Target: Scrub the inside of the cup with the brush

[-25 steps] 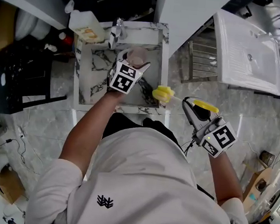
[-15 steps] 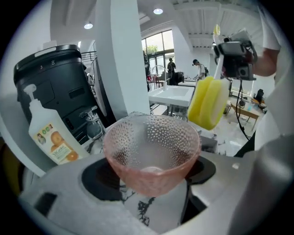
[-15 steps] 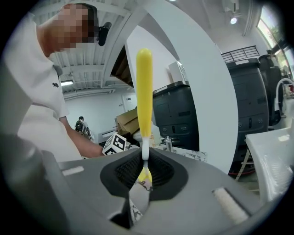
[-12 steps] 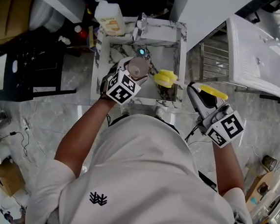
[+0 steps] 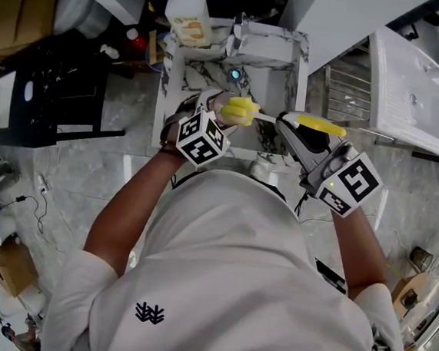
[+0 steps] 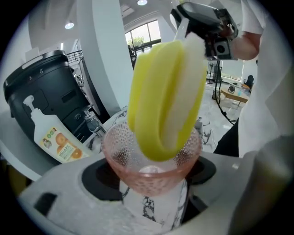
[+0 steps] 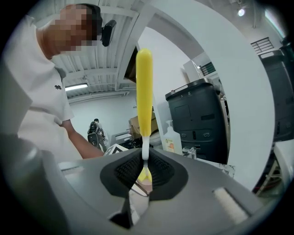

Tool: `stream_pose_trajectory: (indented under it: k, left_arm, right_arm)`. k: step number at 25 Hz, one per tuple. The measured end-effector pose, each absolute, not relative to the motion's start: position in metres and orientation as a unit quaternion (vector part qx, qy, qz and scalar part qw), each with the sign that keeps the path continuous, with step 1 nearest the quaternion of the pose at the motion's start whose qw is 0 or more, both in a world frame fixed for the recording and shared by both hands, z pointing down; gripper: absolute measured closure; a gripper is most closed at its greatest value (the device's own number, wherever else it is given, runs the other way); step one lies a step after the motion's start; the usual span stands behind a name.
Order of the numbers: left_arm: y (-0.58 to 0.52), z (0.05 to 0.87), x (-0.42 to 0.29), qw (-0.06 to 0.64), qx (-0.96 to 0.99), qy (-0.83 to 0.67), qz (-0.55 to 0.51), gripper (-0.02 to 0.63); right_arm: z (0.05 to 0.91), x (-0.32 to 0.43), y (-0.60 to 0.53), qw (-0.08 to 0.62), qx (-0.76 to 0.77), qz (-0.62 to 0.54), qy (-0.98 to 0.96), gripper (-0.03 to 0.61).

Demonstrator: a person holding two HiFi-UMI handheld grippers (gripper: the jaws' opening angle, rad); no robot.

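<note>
A pale marbled floor (image 5: 119, 177) surrounds a small marble sink (image 5: 302, 59), seen from above. A faucet (image 5: 237, 32) stands on the back edge. A soap bottle (image 5: 190, 20) with an orange label stands at the back left corner. A white washbasin (image 5: 409, 89) lies off to the right, apart from the sink.

The left gripper (image 5: 209, 108) reaches over the sink's left half, nearer the front edge than the back. Its jaws stand wide and press on the two sides of the cup (image 6: 151, 172), a pink, dimpled glass. The cup is held clear of the basin floor, with its mouth turned up and toward the right gripper.

The right gripper (image 7: 144, 172) comes in over the sink's front right corner. Its jaws are drawn narrow and clamp the thin white neck of the brush (image 5: 321, 125). The yellow handle runs back from the jaws over the gripper body. The yellow and white sponge head (image 6: 165, 96) reaches out ahead of them.

The sponge head is at the cup's mouth. In the left gripper view its rounded lower end dips just inside the rim, and most of its length stands above the glass. The bottom of the cup shows bare beneath it, so the sponge is not against the base. I cannot tell whether the sponge touches the cup's inner wall. In the right gripper view the sponge and the pink rim show through the gap just beyond the closed jaws.

A black machine (image 6: 50, 87) stands behind the sink, beyond the soap bottle.
</note>
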State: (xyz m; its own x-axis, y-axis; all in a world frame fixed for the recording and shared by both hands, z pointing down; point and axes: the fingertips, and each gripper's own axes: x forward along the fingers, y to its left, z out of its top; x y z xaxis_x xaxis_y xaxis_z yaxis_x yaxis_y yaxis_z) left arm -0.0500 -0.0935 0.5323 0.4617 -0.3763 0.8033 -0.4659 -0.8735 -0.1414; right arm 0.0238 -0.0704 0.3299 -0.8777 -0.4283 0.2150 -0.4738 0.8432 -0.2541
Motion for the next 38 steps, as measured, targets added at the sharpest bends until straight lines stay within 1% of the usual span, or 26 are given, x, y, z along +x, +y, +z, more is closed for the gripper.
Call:
stream_pose_trajectory:
  k: [6,10,14,21,27,32,38]
  left_arm:
    - [-0.087,0.533,-0.045,0.025,0.847,-0.220,0.484,0.235]
    - [-0.084,0.534,-0.042,0.020,0.841,-0.210,0.498,0.235]
    - [-0.080,0.539,-0.047,0.031,0.836,-0.209,0.506,0.235]
    - [-0.075,0.550,-0.055,0.020,0.821,-0.206,0.532,0.236]
    - [-0.076,0.554,-0.066,0.039,0.816,-0.220,0.533,0.235]
    - [-0.074,0.555,-0.065,0.045,0.815,-0.222,0.533,0.235]
    - [-0.073,0.550,-0.054,0.040,0.822,-0.213,0.527,0.235]
  right_arm:
    - [0.369,-0.007,-0.072,0.115,0.199,0.155,-0.961,0.535]
    - [0.393,-0.012,-0.076,0.118,0.195,0.183,-0.956,0.535]
    - [0.404,-0.005,-0.083,0.117,0.201,0.203,-0.951,0.535]
    - [0.388,0.011,-0.082,0.112,0.199,0.192,-0.955,0.534]
    - [0.354,0.029,-0.083,0.089,0.204,0.175,-0.959,0.534]
    - [0.341,0.026,-0.074,0.081,0.194,0.152,-0.966,0.535]
    - [0.363,-0.002,-0.062,0.118,0.160,0.130,-0.971,0.535]
